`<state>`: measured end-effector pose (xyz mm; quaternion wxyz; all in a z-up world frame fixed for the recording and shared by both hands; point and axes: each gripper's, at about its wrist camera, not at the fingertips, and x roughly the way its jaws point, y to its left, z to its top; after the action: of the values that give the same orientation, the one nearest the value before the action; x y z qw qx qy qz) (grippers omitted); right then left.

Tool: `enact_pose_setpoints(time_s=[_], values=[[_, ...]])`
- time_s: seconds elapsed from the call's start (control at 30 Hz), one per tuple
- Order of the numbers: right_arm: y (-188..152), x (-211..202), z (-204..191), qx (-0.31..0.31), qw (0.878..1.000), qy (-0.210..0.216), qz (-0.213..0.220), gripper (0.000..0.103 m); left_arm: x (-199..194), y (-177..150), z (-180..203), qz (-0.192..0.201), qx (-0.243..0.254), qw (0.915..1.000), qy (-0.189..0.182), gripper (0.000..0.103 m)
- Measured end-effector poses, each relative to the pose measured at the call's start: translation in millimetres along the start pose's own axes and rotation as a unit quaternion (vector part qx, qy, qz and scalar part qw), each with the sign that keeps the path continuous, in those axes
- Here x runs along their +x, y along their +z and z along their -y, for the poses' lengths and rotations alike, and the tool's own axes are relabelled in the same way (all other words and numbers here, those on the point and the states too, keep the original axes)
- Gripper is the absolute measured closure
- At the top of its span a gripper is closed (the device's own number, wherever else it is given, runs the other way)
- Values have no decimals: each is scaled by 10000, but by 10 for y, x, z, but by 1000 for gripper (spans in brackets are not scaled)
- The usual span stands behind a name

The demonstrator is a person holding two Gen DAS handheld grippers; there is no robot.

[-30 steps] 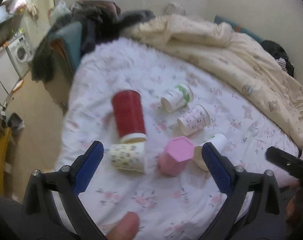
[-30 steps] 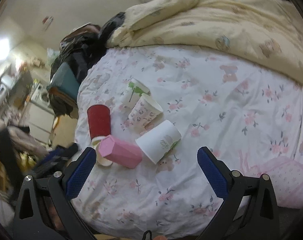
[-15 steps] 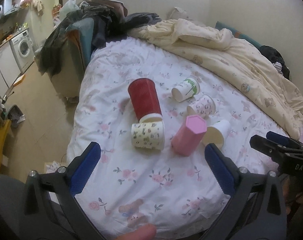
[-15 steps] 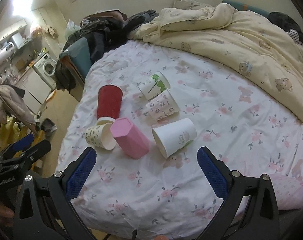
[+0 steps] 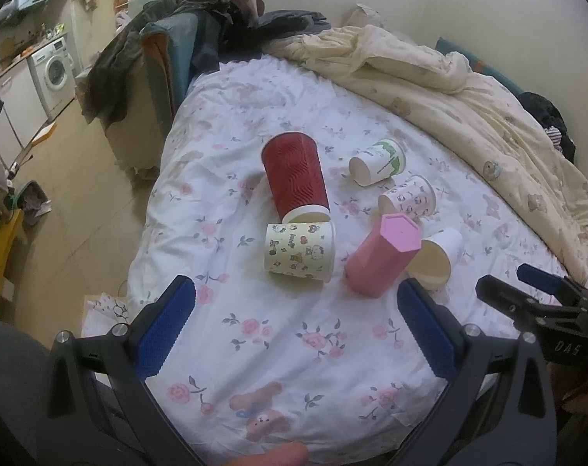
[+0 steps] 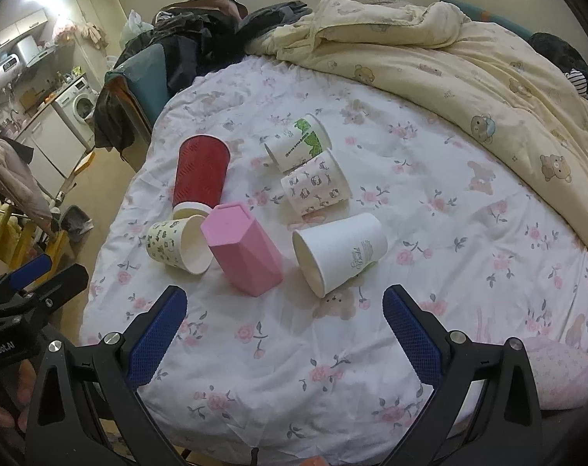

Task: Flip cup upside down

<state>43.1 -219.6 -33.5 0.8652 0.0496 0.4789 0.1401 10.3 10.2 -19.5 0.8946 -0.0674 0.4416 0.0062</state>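
Note:
Several cups lie on their sides on the floral bed sheet point(image 5: 294, 334): a red ribbed cup point(image 5: 296, 173), a cream cartoon cup point(image 5: 300, 252), a pink hexagonal cup point(image 5: 383, 258), a plain white cup point(image 5: 435, 258), a pink-print cup point(image 5: 408, 198) and a green-print cup point(image 5: 377, 161). They also show in the right wrist view: red point(image 6: 200, 171), cream point(image 6: 177, 244), pink point(image 6: 243, 248), white point(image 6: 340, 256). My left gripper point(image 5: 294, 322) is open and empty, short of the cream and pink cups. My right gripper point(image 6: 282, 326) is open and empty, short of the pink and white cups.
A cream quilt point(image 5: 449, 89) is bunched along the far right of the bed. Dark clothes are piled on a chair point(image 5: 169, 62) at the bed's far left corner. The floor and a washing machine point(image 5: 55, 72) lie to the left.
Both grippers have pulled back and risen; the cups look smaller and further off. The cups themselves have not moved. Both grippers stay open.

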Motion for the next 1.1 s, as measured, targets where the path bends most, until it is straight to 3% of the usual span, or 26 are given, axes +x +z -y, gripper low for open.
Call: enact_pose_setpoints(time_s=[1.1], values=[[44, 22, -88, -7, 10000, -27, 1, 0, 5, 10, -6, -22, 11, 10000, 45, 0]])
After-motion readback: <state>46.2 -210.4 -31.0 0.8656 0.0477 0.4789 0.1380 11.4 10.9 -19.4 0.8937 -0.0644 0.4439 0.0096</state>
